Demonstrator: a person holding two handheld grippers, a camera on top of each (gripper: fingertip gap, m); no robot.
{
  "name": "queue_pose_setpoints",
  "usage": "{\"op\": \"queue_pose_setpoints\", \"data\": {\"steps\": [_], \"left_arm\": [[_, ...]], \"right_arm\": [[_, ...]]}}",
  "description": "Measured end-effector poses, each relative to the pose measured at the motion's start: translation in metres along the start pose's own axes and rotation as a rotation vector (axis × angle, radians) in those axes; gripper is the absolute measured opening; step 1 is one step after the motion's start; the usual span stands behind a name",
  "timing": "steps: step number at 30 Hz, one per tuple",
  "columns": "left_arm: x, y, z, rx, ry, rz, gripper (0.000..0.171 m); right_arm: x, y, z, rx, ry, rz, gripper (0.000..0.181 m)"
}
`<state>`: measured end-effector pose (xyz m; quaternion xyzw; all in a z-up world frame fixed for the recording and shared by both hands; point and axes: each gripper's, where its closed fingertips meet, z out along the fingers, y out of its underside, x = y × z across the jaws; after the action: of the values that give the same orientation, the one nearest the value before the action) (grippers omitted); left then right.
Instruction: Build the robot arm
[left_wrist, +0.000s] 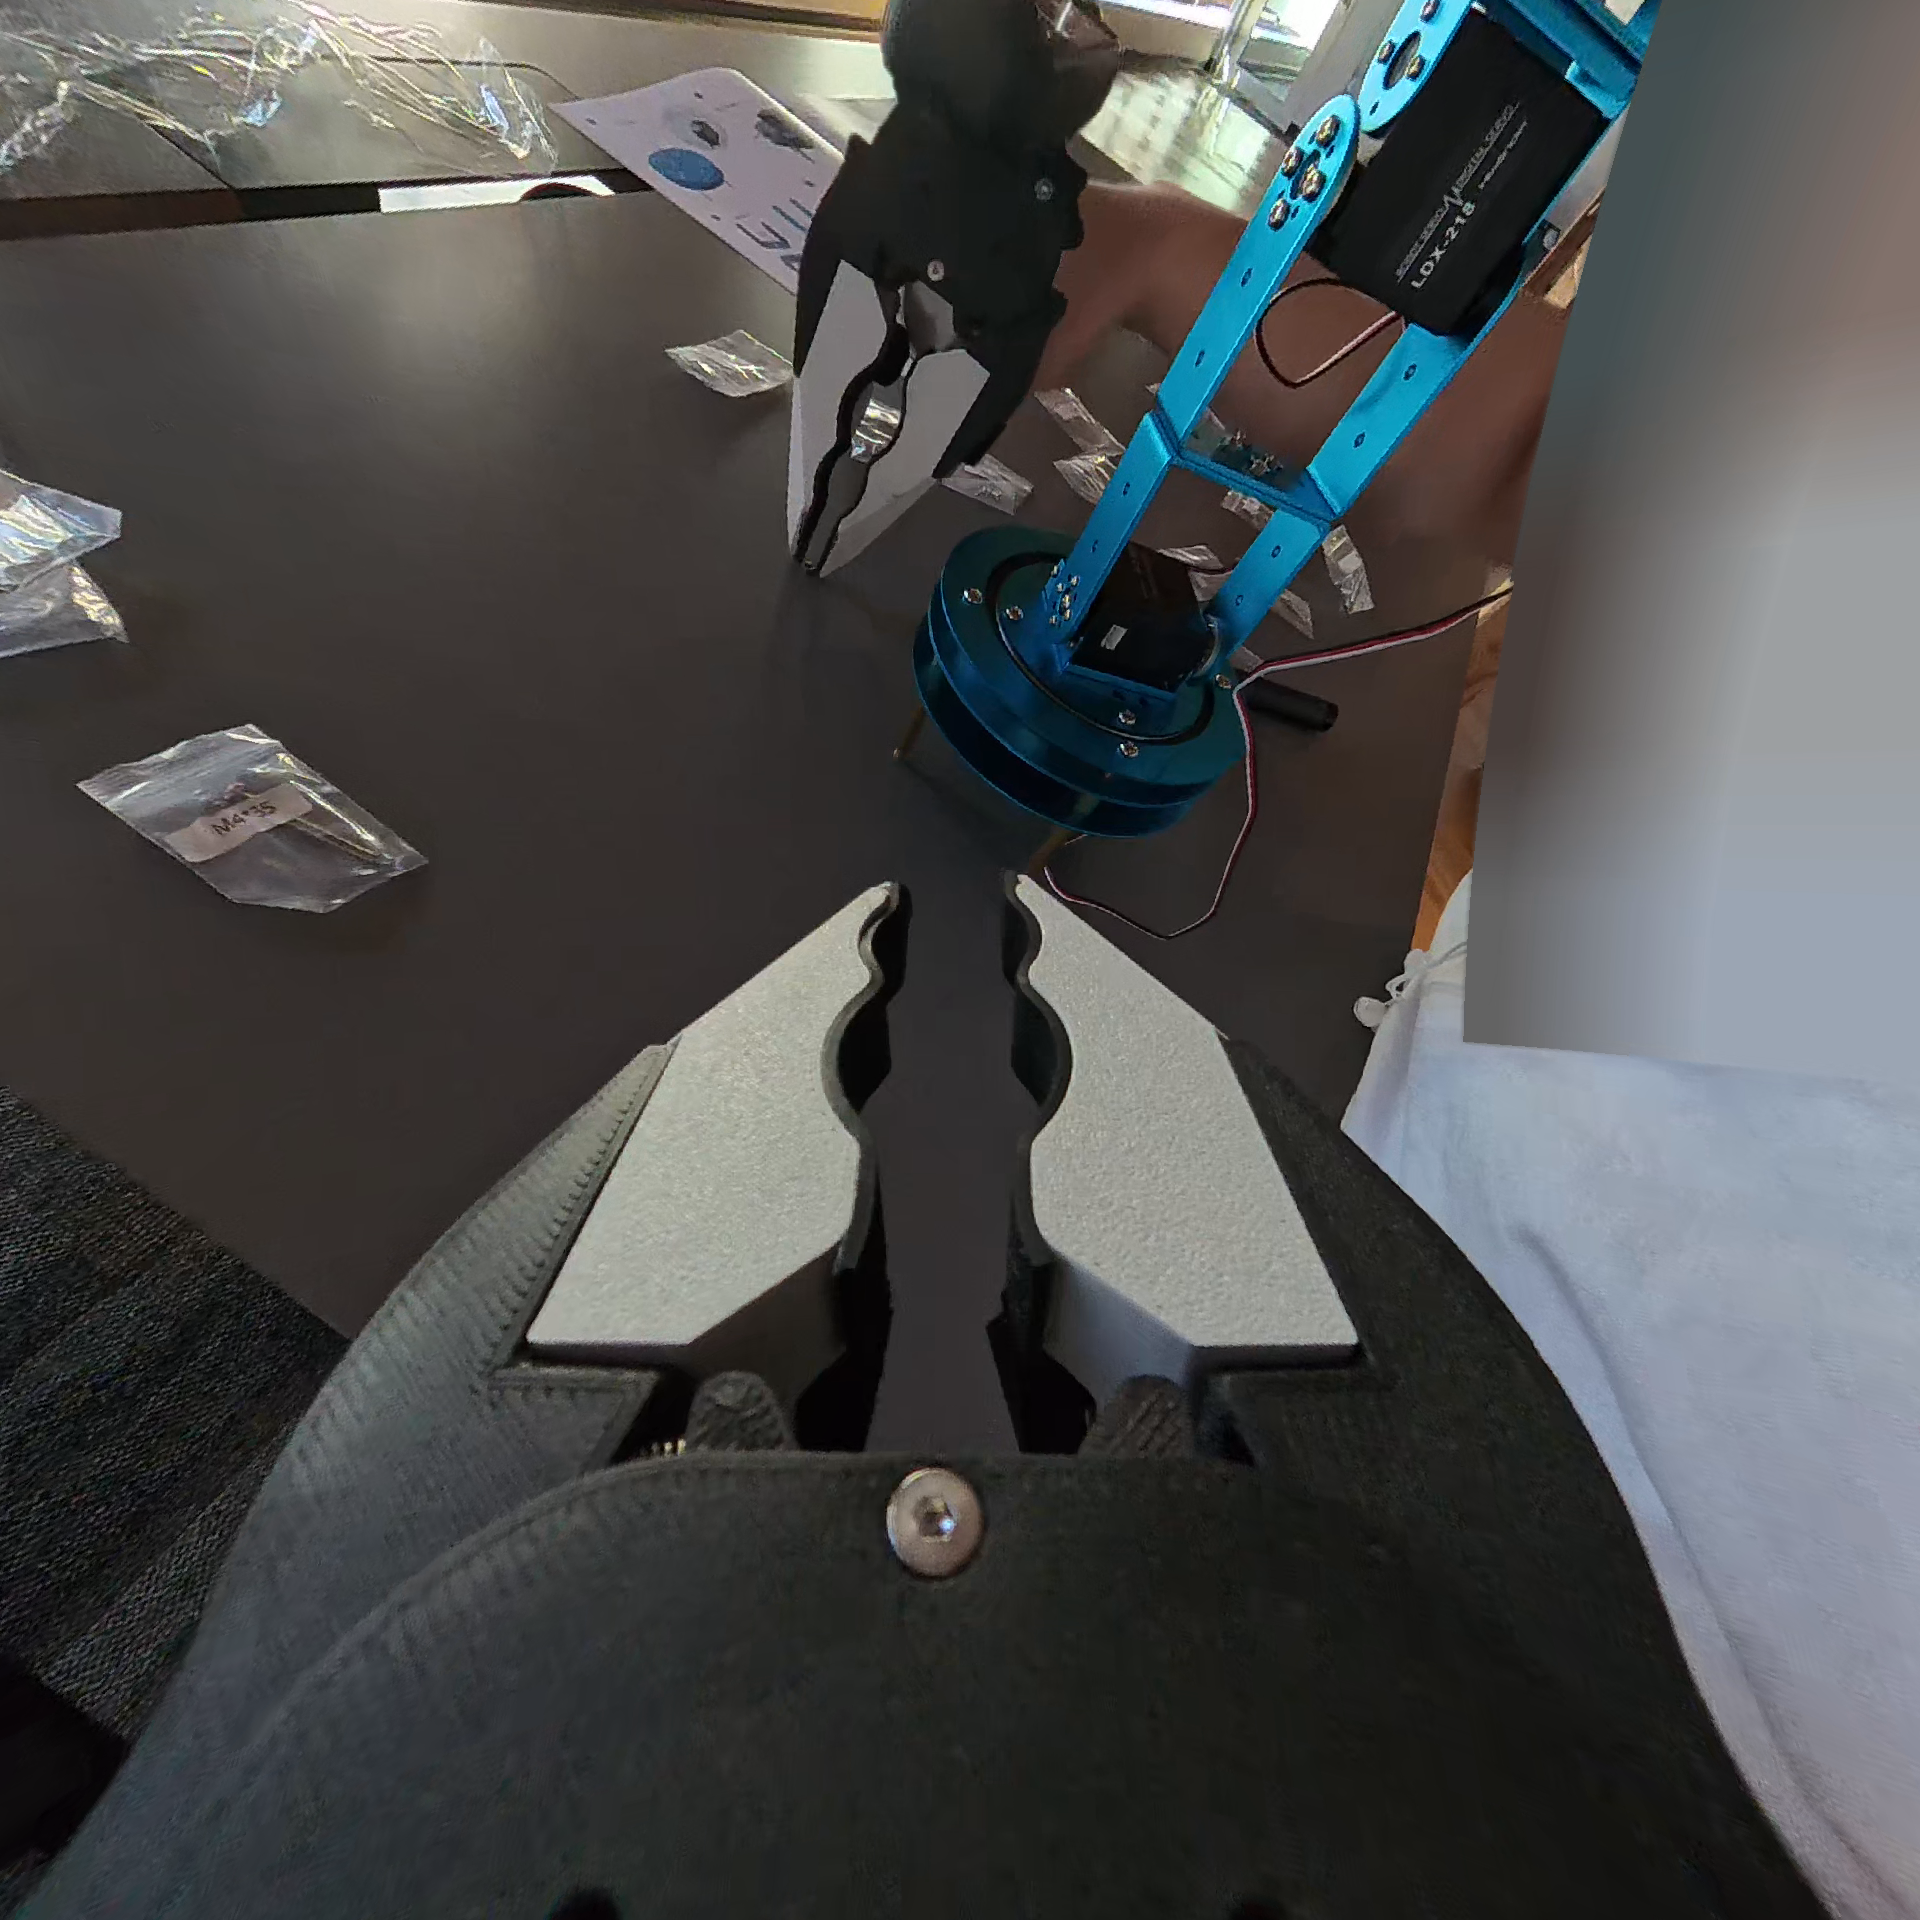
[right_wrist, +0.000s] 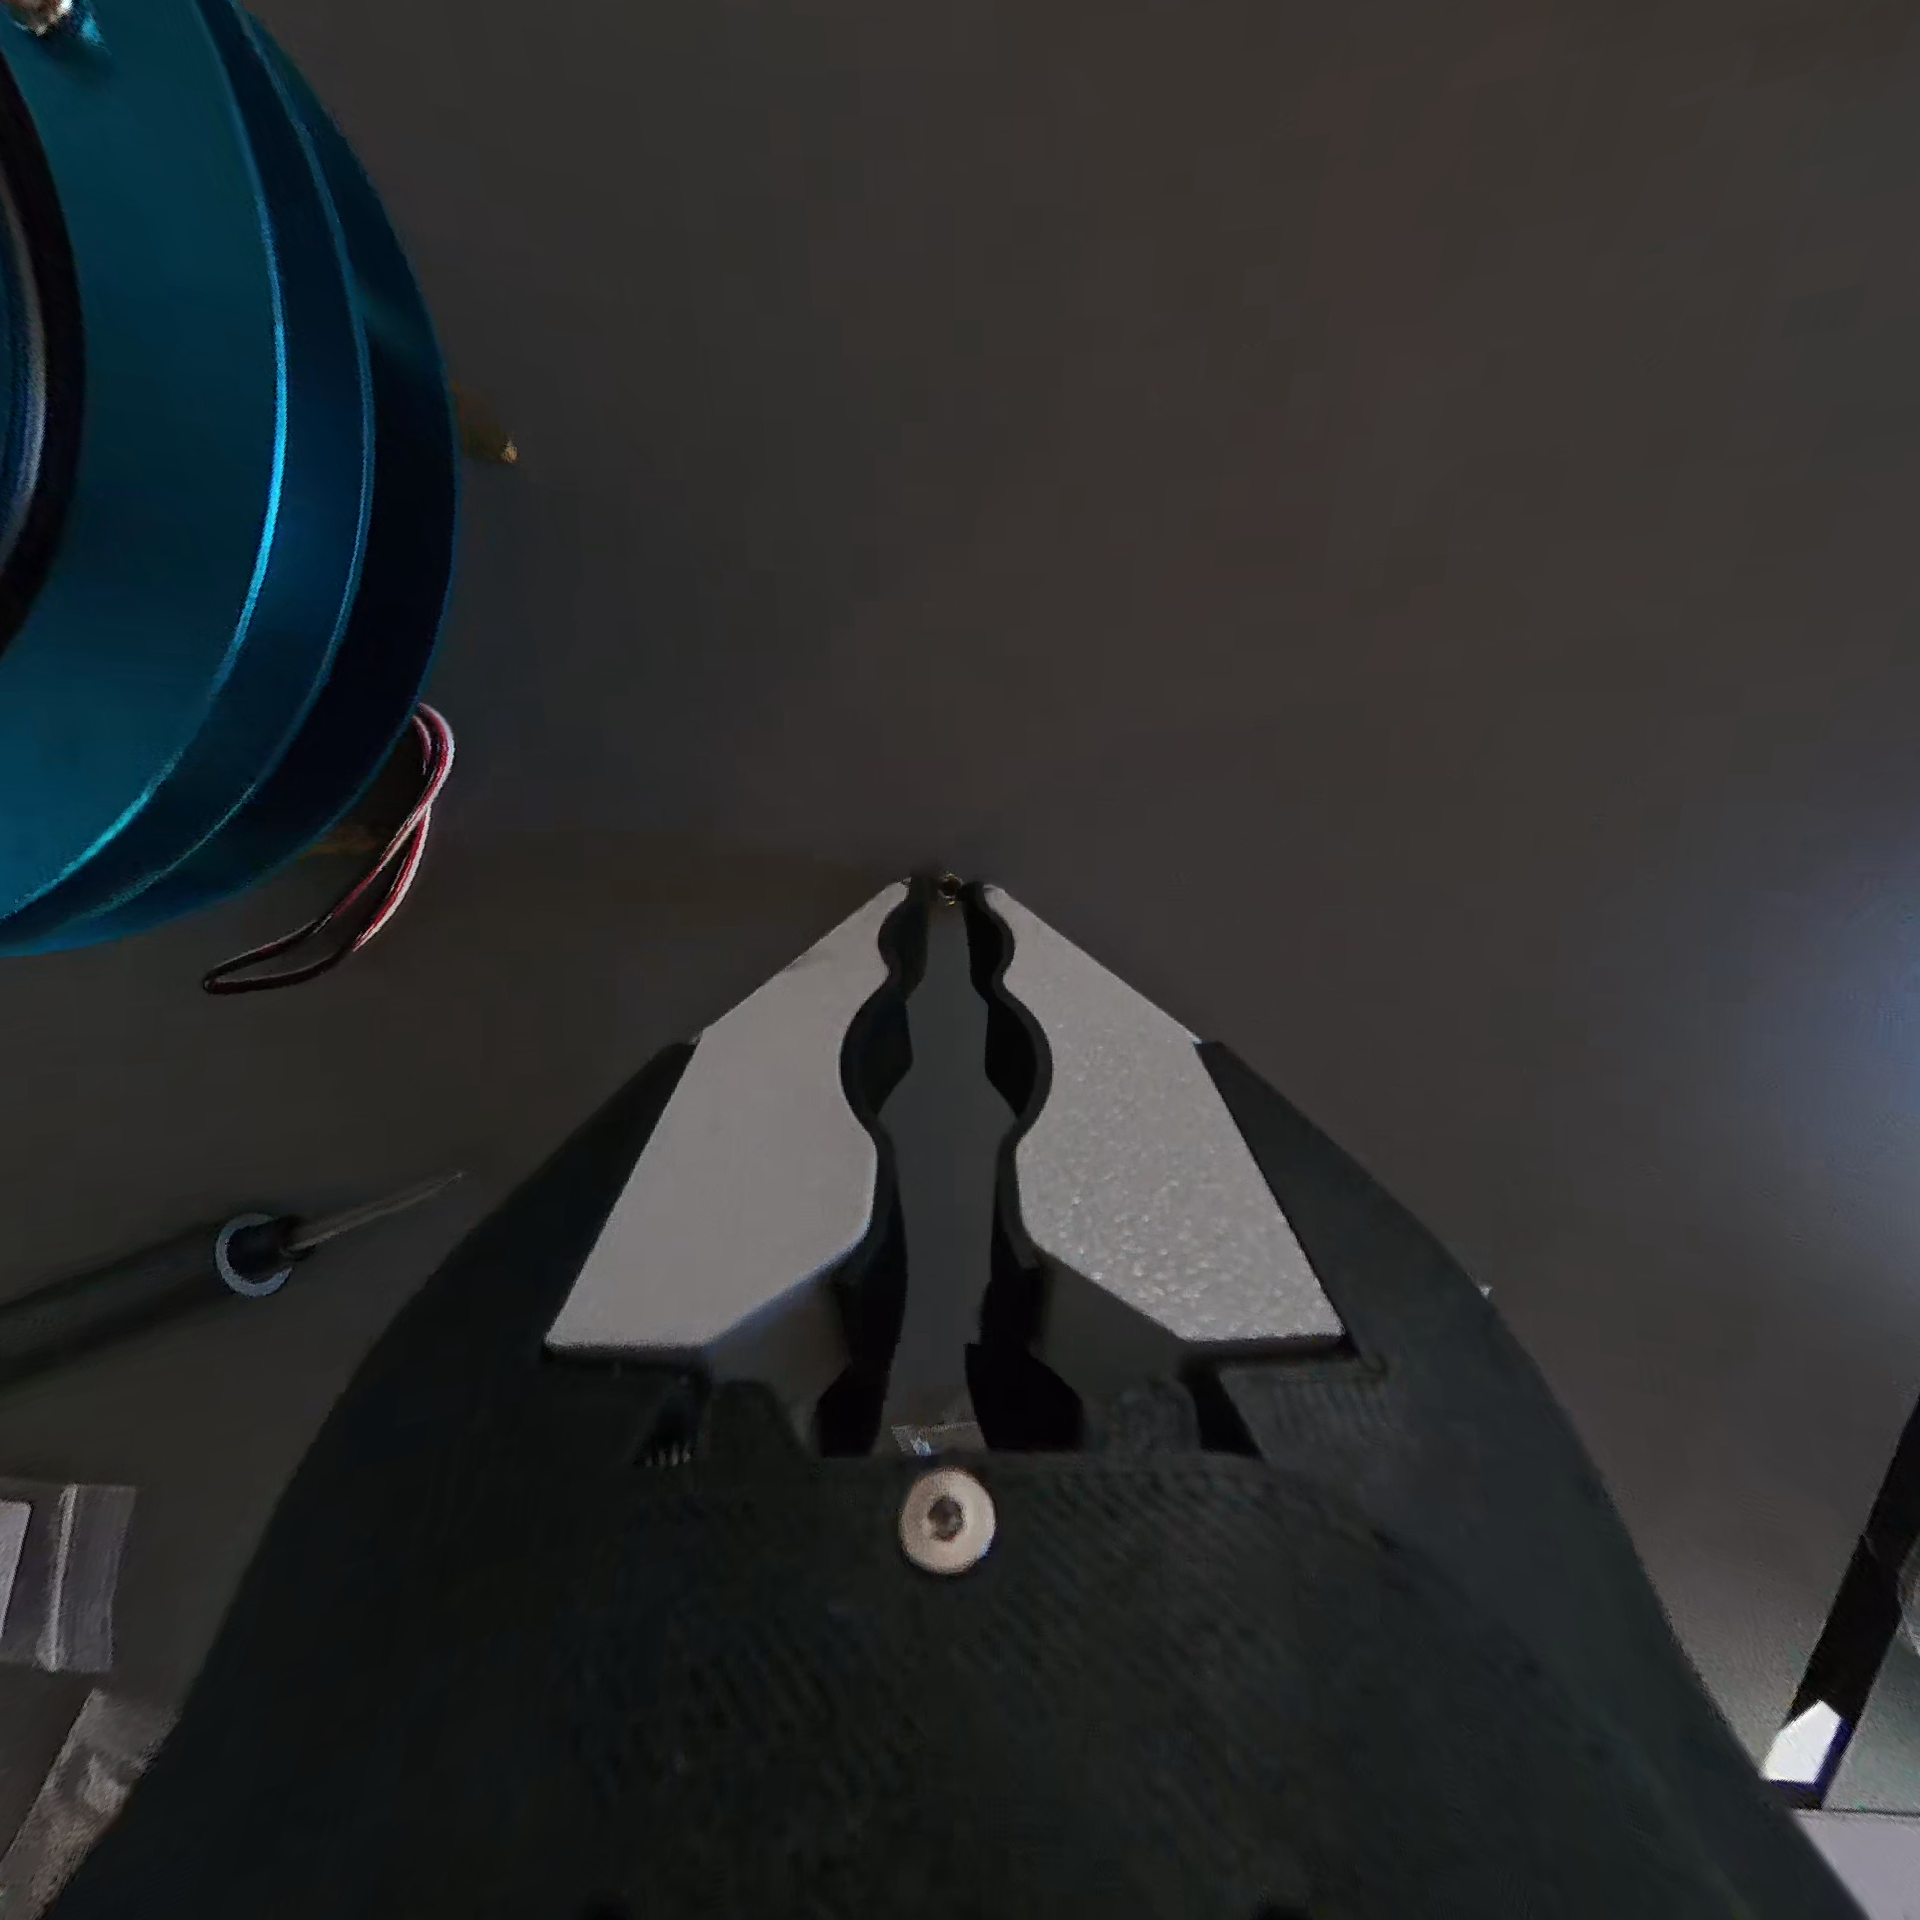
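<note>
Left gripper (left_wrist: 954, 896) hanging spread apart over the dark table (left_wrist: 468, 468), right gripper (right_wrist: 945, 888) pinching a tiny brass screw (right_wrist: 950, 886), blue round base (right_wrist: 208, 499) sitting nearby

Table (left_wrist: 468, 436): matte dark grey-brown, plain. Robot-arm base (left_wrist: 1081, 707) and brackets (left_wrist: 1247, 395): anodised bright blue, silver screws; servo (left_wrist: 1455, 177) black. Servo wire (left_wrist: 1226, 862): red/white/black strands. Left gripper (left_wrist: 956, 894) and right gripper (right_wrist: 940, 888): black ribbed 3D-print bodies, light-grey speckled fingers with black wavy inner edges. Screw bags (left_wrist: 249, 821): clear plastic, white label. Sheet (left_wrist: 717, 156): white, blue print. Screwdriver (right_wrist: 208, 1268): black, light-blue collar.
</note>
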<state>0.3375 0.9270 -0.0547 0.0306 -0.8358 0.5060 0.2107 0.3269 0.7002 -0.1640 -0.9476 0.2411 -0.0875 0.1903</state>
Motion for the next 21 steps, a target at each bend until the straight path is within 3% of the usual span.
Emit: {"op": "queue_pose_setpoints", "data": {"steps": [14,17,21], "left_arm": [[0.005,0.004,-0.005,0.008,-0.025,-0.016,0.016],[0.008,0.002,-0.009,0.018,-0.034,-0.016,0.016],[0.016,-0.006,-0.018,0.035,-0.05,0.002,0.016]], "right_arm": [[-0.001,0.0,0.001,-0.076,-0.101,0.033,0.004],[0.001,0.005,-0.005,-0.042,-0.044,0.049,0.004],[0.015,0.019,-0.038,0.06,0.152,0.116,0.004]]}}
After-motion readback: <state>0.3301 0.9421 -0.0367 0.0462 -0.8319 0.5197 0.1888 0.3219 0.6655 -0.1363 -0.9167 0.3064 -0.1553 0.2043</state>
